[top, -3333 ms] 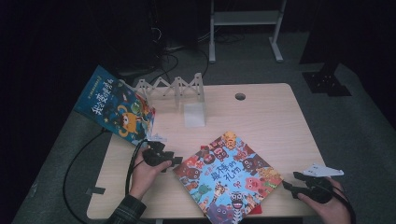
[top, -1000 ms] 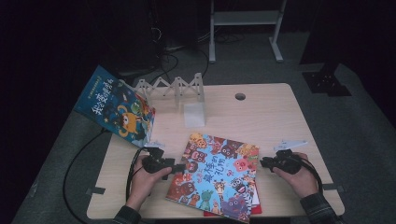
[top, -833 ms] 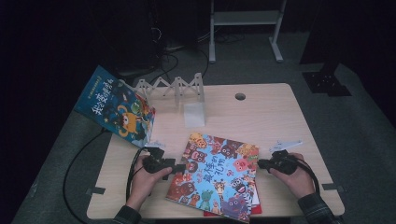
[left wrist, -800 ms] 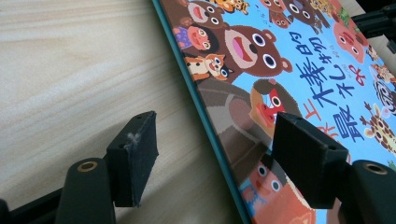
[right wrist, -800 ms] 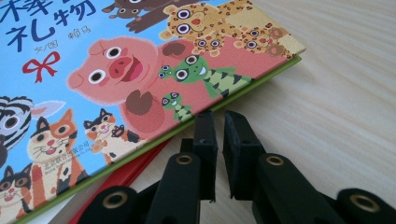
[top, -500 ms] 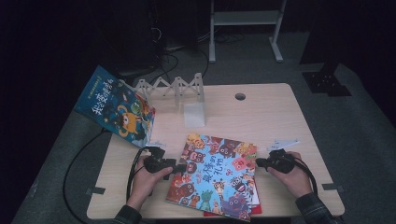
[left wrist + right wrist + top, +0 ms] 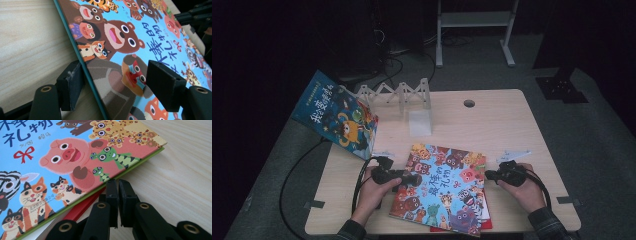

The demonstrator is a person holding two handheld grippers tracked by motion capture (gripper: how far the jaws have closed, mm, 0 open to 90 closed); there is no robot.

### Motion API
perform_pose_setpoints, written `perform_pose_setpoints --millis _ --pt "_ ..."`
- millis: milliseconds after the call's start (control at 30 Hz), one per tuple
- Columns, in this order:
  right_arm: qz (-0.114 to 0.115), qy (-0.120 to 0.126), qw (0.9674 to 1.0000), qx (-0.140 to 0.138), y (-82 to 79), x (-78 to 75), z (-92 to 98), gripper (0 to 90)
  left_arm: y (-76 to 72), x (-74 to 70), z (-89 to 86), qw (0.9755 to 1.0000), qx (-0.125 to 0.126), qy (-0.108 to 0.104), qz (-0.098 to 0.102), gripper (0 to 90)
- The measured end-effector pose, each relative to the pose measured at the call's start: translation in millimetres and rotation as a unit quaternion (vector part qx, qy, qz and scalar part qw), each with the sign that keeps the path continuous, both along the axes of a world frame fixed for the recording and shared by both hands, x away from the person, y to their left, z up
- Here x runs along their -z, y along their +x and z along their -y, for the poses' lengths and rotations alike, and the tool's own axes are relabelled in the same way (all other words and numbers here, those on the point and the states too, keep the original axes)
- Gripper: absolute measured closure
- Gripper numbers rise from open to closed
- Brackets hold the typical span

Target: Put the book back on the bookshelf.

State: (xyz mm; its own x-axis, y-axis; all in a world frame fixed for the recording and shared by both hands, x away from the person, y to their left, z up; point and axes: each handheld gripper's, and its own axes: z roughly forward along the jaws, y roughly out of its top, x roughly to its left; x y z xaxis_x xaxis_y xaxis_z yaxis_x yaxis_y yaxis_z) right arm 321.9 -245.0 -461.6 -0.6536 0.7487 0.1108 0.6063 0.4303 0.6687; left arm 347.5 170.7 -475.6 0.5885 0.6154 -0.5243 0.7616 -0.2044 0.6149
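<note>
Left hand-held gripper (image 7: 414,179) low on the bench (image 7: 492,125), jaws wide, straddling the near left edge of the picture book (image 7: 443,187) without pressing: in the left gripper view, one pad (image 7: 71,86) down on the wood just outside the teal edge, the other pad (image 7: 165,85) over the cover by a brown bear, book (image 7: 130,50) lying between, gaps on both sides. Right hand-held gripper (image 7: 488,175) at the opposite side of the same book, jaws squeezed together with nothing between them, tips just at the book's right edge; in the right gripper view (image 7: 118,195) the closed tips right against the green edge below a pink pig and a small green creature, exact contact hard to tell. Cover bright blue, crowded with cartoon animals and dark lettering, lying flat and turned slightly, directly between the two hand-held grippers. Beneath it, toward the right hand-held gripper, a red book (image 7: 80,211) peeking out, edge showing under the green one. Beyond the left hand-held gripper, at the far left corner of the bench, a second blue book (image 7: 337,117) propped at a tilt, half over the edge. Straight ahead of both, well apart from them, a white zigzag rack (image 7: 397,95) standing upright, with a small white block (image 7: 419,122) just in front of it. One hand (image 7: 371,192) on each tool, cables trailing back.
</note>
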Motion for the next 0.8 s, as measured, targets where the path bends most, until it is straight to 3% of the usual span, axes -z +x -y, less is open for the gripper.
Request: perform_pose_setpoints --millis 400,567,800 --pt "0.002 -0.004 1.0000 0.000 -0.5 0.1 -1.4 87.7 5.3 -9.1 3.4 0.9992 0.004 0.032 -0.023 34.4" --pt "0.002 -0.003 1.0000 0.000 0.0 0.5 -0.8 86.6 6.4 -10.7 -1.2 0.9994 -0.006 0.014 -0.031 40.3" --pt "0.002 -0.008 1.0000 0.004 0.8 2.0 0.3 83.1 4.9 -26.2 -6.3 0.9995 -0.016 -0.028 0.003 47.6"
